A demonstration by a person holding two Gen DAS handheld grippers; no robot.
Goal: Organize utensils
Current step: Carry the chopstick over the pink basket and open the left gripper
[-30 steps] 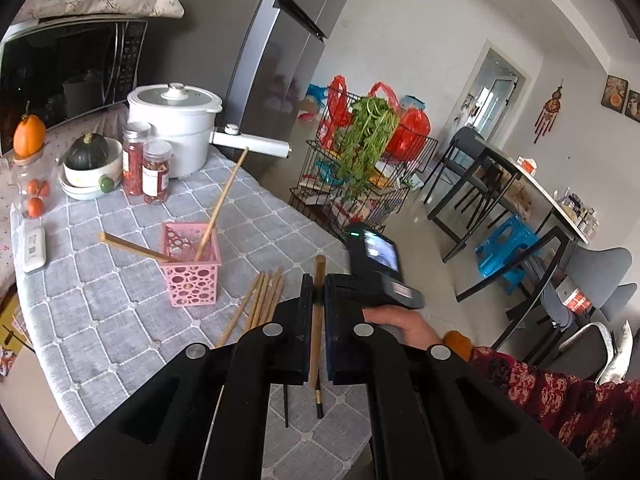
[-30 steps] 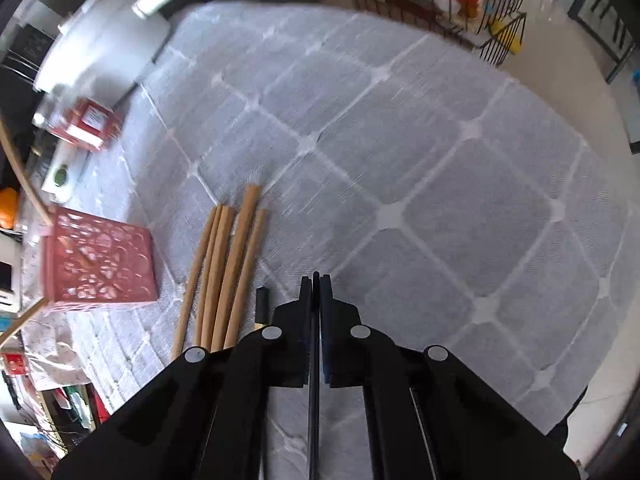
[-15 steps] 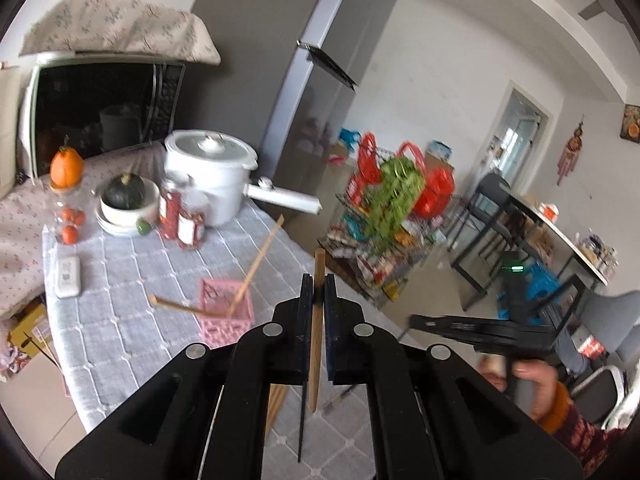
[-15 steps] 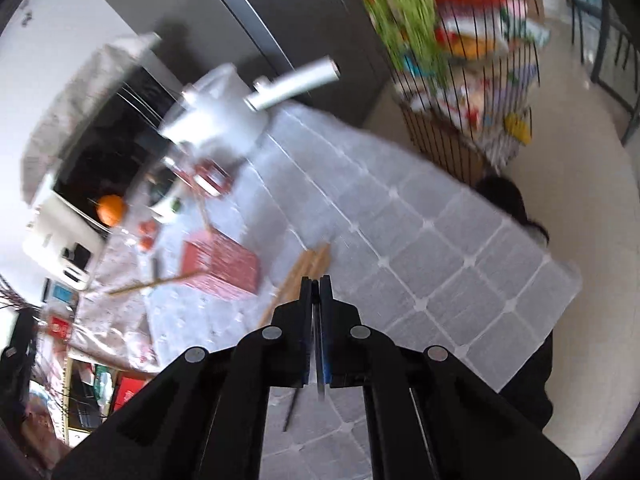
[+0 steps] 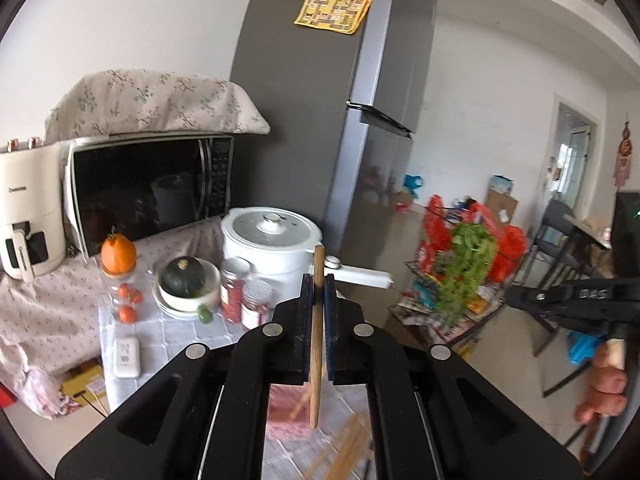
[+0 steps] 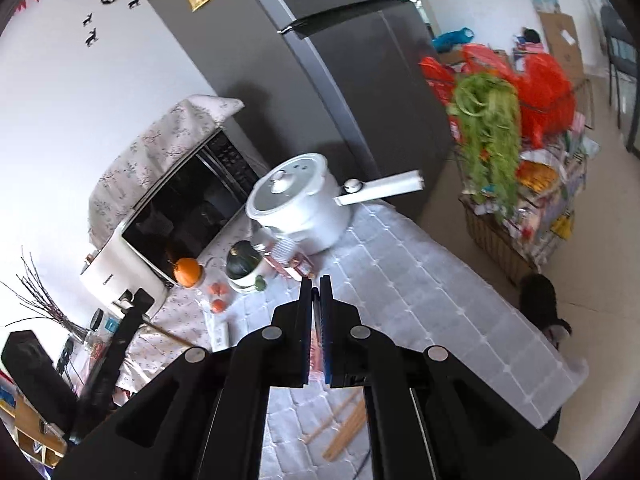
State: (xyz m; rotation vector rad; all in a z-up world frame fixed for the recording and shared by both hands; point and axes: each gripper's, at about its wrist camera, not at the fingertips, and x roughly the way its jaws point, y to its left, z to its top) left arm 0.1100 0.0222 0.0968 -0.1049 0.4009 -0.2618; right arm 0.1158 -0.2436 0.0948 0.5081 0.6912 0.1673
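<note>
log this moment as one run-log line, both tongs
left tongs: shut on wooden chopstick | right tongs: shut on thin dark stick | pink basket: below | loose chopsticks: on table

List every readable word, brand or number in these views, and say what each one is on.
"DAS": on the right gripper, seen from the left wrist view.
Brand on the air fryer: too blurred to read.
Yellow flyer on the fridge: print too small.
Jar labels: unreadable.
Remote buttons: unreadable.
</note>
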